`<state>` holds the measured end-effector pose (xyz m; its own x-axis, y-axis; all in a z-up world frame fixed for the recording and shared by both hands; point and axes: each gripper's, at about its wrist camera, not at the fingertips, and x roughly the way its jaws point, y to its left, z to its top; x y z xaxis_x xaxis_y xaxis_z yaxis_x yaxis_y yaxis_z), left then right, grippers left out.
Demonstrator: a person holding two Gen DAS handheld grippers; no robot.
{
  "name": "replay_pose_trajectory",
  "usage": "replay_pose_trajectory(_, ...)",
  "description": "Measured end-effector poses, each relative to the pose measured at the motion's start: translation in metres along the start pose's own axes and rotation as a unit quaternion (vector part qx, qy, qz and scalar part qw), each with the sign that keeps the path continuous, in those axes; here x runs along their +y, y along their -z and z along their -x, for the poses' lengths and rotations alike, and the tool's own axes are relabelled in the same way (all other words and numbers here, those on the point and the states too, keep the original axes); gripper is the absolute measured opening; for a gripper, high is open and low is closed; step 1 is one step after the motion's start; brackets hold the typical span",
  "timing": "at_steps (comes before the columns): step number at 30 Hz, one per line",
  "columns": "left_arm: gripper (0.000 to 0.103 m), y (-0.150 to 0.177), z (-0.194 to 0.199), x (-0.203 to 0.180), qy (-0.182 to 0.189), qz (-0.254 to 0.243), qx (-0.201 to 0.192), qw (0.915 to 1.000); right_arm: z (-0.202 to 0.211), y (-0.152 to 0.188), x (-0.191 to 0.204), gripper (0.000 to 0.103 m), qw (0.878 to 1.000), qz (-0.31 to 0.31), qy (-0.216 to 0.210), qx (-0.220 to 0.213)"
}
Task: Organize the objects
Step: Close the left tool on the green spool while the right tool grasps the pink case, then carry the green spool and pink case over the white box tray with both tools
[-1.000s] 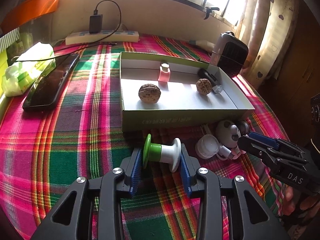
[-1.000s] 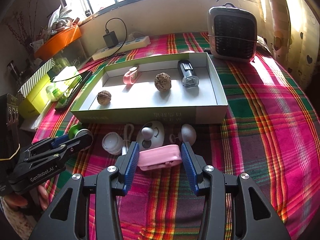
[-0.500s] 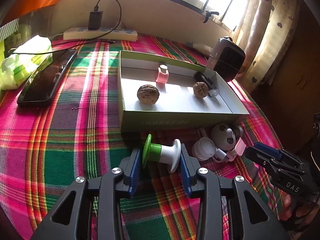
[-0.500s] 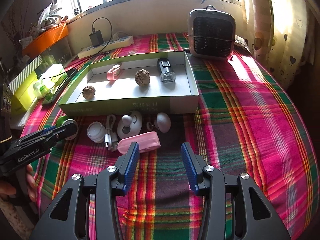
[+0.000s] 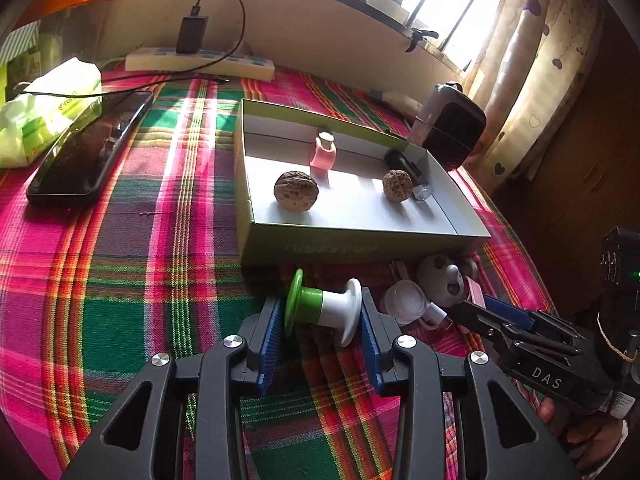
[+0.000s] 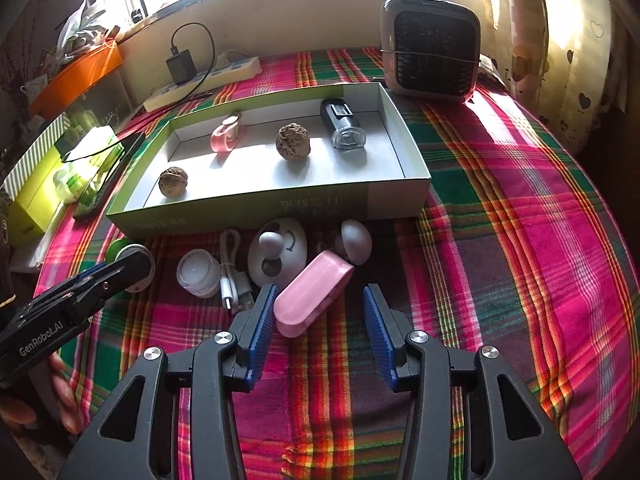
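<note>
My left gripper [image 5: 320,312] is shut on a green and white spool-shaped piece [image 5: 322,312], held just in front of the open green box [image 5: 360,246]. The box holds two walnuts [image 5: 296,191], a pink clip [image 5: 323,152] and a black device [image 6: 342,124]. My right gripper [image 6: 318,312] is open. A pink case [image 6: 314,293] lies tilted between its fingers, touching the left pad [image 6: 262,320]. A white jar [image 6: 199,273], a white cable [image 6: 230,276], a white face-shaped gadget [image 6: 278,256] and a white dome [image 6: 355,240] lie in front of the box.
A small heater [image 6: 430,50] stands behind the box at the right. A power strip [image 6: 204,82] with a charger lies by the wall. A black phone [image 5: 90,148] and a tissue pack [image 5: 44,108] lie at the left. The plaid cloth [image 6: 520,240] covers the table.
My right gripper let go of the pink case, drew back, then came forward around it again, open. The case now lies tilted. My left gripper kept its hold on the spool.
</note>
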<state>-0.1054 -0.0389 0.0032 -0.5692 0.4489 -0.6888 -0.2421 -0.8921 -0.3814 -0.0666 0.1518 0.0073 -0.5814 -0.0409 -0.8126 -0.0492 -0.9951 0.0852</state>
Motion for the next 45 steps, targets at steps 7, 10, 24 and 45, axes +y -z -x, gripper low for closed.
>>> replay_pose_trajectory(7,0.033,0.0,0.0,-0.001,-0.003,-0.002,0.0,1.0,0.002,0.006,-0.014,0.045,1.0,0.024,0.009,-0.006)
replay_pose_trajectory(10,0.033,0.001,-0.001,-0.008,-0.023,-0.021,0.004,0.9995,-0.001,0.005,-0.011,0.045,0.998,0.054,0.008,-0.014)
replay_pose_trajectory(24,0.034,0.005,-0.008,-0.033,-0.111,-0.077,0.012,0.9908,-0.005,0.001,-0.009,0.035,0.994,0.098,-0.029,-0.026)
replay_pose_trajectory(45,0.03,0.005,-0.009,-0.037,-0.142,-0.078,0.009,0.9868,-0.004,0.0,-0.016,0.019,0.994,0.085,-0.06,-0.026)
